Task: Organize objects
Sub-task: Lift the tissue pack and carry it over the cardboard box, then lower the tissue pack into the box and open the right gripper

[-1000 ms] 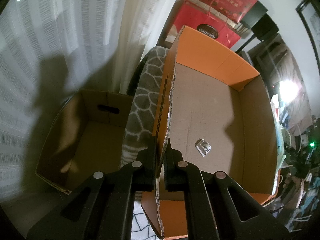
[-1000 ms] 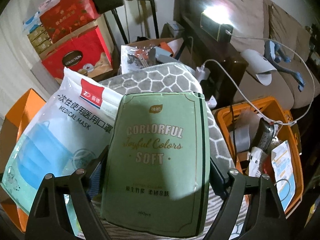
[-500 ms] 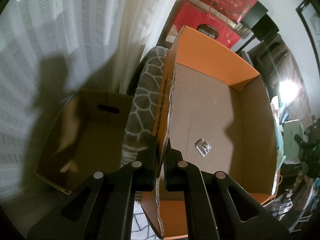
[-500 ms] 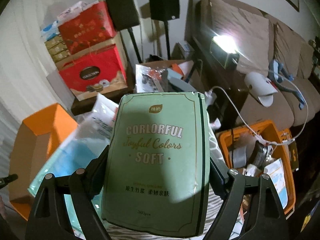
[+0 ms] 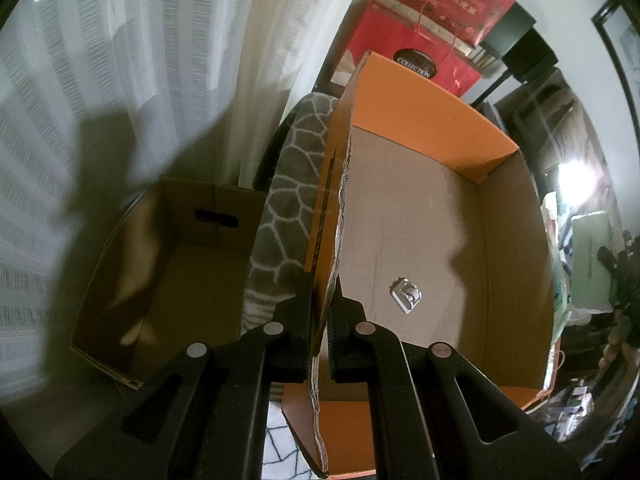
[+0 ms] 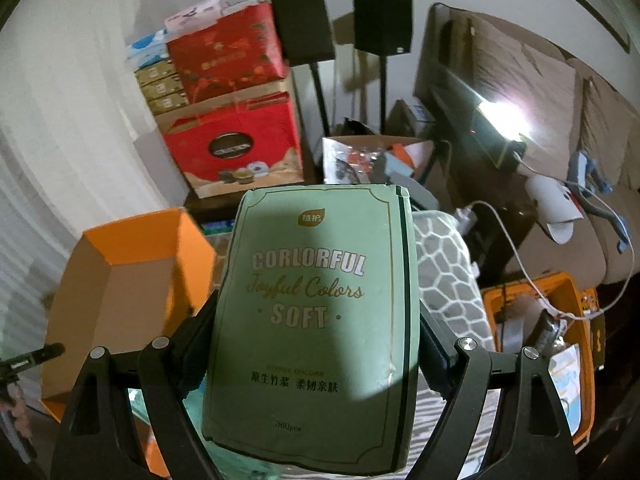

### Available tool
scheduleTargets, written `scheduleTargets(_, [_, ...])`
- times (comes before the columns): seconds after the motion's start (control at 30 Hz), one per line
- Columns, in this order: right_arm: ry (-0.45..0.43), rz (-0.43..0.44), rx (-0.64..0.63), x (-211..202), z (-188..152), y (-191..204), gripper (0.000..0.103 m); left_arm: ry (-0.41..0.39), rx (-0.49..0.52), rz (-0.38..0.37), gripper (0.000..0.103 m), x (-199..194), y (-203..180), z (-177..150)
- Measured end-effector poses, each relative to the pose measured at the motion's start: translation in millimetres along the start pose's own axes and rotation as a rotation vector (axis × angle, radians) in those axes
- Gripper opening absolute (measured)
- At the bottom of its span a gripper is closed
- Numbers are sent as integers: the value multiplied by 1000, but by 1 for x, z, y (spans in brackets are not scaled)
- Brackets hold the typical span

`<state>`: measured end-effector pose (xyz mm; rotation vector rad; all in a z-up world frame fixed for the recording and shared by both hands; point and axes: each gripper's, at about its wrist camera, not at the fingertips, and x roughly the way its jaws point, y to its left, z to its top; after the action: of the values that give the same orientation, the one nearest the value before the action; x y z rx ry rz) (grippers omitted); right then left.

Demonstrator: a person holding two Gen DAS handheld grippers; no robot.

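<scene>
Between the right gripper's (image 6: 316, 344) jaws: green tissue pack (image 6: 316, 320), pinched, printed "CORLORFUL Joyful Colors SOFT", "360pcs". Orange cardboard box (image 6: 120, 280) at 9 o'clock; red "COLLECTION" gift box (image 6: 236, 152) at 11. Left gripper (image 5: 320, 312) jaws clamp the orange box's torn wall.

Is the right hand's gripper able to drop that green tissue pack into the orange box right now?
Probably yes. The right gripper holds the green tissue pack, and the orange box is open on top, holding only a small silver thing. The left gripper pinches the box's wall only.
</scene>
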<state>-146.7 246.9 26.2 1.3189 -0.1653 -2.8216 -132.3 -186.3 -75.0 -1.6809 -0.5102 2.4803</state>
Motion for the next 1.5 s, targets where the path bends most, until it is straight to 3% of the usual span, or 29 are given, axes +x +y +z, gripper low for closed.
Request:
scheduleTargets(0.87, [36, 159, -197, 19, 10, 159, 86, 1, -4, -6, 6, 0, 1, 0])
scheduleTargets(1.5, [134, 140, -182, 80, -14, 202, 86, 0, -6, -17, 6, 1, 2, -1])
